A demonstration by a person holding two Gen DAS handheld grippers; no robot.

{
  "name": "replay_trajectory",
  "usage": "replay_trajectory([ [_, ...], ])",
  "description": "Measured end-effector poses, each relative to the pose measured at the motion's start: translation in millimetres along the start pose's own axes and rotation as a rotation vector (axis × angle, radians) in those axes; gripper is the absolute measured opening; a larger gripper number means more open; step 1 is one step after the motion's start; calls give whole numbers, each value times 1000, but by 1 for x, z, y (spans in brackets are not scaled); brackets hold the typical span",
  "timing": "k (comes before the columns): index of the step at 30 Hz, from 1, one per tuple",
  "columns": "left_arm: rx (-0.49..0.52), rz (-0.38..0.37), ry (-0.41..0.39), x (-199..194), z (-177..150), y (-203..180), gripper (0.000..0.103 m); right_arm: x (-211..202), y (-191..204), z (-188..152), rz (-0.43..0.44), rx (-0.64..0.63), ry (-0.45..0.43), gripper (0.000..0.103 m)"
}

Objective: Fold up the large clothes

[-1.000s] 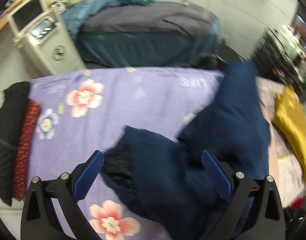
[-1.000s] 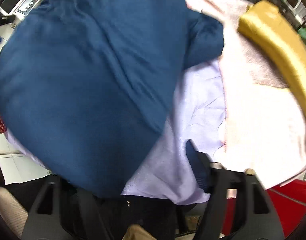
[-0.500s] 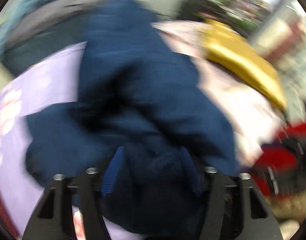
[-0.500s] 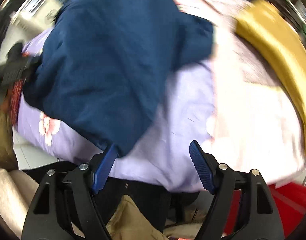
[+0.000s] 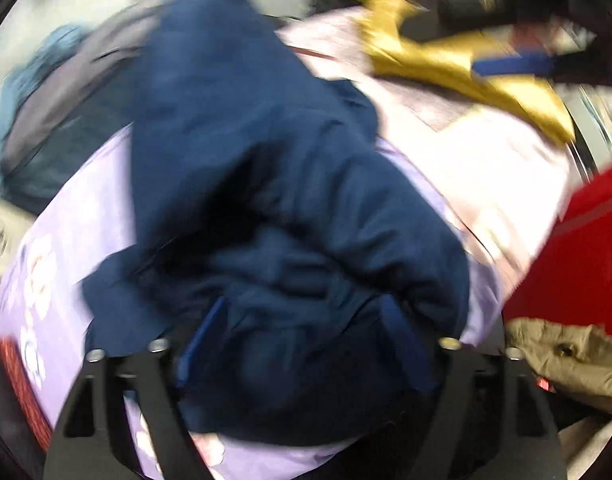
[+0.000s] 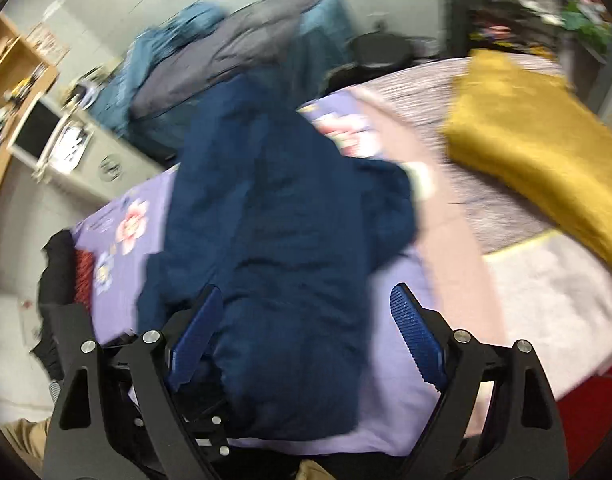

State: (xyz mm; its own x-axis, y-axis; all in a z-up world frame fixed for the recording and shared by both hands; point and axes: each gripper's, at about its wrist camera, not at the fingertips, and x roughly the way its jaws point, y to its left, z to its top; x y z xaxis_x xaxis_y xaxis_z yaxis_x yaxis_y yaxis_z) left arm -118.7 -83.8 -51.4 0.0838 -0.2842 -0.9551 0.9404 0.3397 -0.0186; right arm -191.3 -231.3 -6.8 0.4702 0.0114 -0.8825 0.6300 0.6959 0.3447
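A large navy garment [image 5: 266, 200] lies bunched on a lilac flowered sheet [image 5: 78, 240]; it also shows in the right wrist view [image 6: 274, 220] on the same sheet [image 6: 390, 400]. My left gripper [image 5: 302, 344] has its blue pads spread, with navy fabric bulging between them; the frame is blurred. My right gripper [image 6: 306, 336] is open, the garment's near edge lying between its pads, against the left one [image 6: 194, 336].
A folded mustard cloth [image 6: 538, 148] lies on a pink-grey cover [image 6: 546, 300] to the right. A heap of grey and teal clothes [image 6: 226, 64] sits behind. A white machine [image 6: 62, 140] stands at left. Red fabric [image 5: 578, 248] hangs at the table's right edge.
My left gripper swung right and closed in over the navy garment. My right gripper let the garment drop onto the sheet, opened wide, and now looks along the table.
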Motion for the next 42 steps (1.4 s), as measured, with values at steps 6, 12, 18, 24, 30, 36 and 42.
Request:
replay_trajectory([
  [6, -230, 194, -23, -32, -44, 83, 89, 69, 91, -7, -78, -278, 109, 85],
  [12, -400, 239, -23, -46, -78, 135, 89, 114, 131, -4, -353, -433, 27, 82],
  [18, -420, 231, -35, -42, -80, 131, 89, 76, 65, -8, -286, -295, -57, 23],
  [24, -301, 181, -57, -33, -39, 107, 88, 7, -75, -56, -342, 96, -92, 17],
  [30, -201, 149, -127, -29, 23, 107, 90, -23, -208, -163, -432, 551, 2, 16],
  [36, -54, 191, -97, 30, 100, 104, 97, -23, -220, -213, -412, 628, 29, 16],
  [42, -53, 136, 101, 132, 136, 124, 96, -24, -211, -197, -413, 547, 24, 16],
])
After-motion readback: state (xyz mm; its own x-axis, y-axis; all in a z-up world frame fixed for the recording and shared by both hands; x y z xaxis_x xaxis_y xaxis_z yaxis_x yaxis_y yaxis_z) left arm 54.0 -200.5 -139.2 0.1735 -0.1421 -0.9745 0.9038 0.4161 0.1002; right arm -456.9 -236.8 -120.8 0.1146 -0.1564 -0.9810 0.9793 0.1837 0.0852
